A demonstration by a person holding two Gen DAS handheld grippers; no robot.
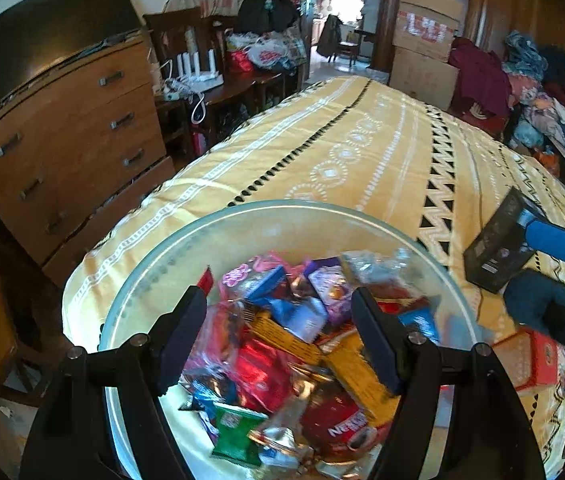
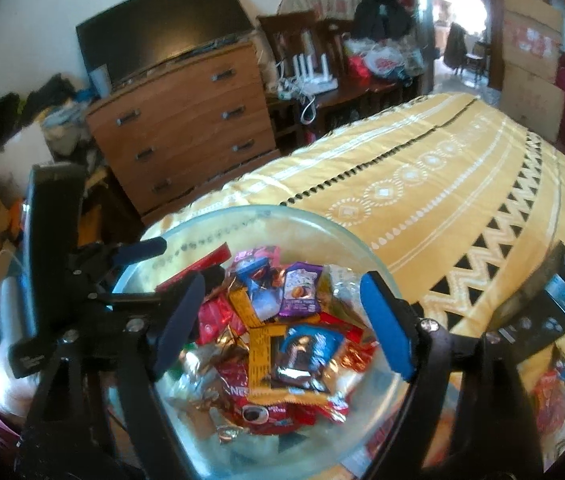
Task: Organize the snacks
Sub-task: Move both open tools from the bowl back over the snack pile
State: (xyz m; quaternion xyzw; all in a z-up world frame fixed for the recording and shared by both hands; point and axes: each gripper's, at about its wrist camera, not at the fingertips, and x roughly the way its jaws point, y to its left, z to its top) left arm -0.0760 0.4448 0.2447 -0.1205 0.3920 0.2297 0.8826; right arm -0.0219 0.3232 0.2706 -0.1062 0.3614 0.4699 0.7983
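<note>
Both grippers hover over the glass bowl [image 1: 154, 256], which sits on the yellow patterned cloth [image 1: 362, 152]. Left gripper [image 1: 280, 340]: fingers spread, gripping nothing. Right gripper [image 2: 282, 324]: likewise spread and unloaded. The snacks [image 2: 278, 332] lie heaped in the bowl, straight ahead between each finger pair. A red box [image 1: 530, 360] lies on the cloth right of the left fingers, outside the bowl. Judgement: most snacks gathered; sorting possibly left.
</note>
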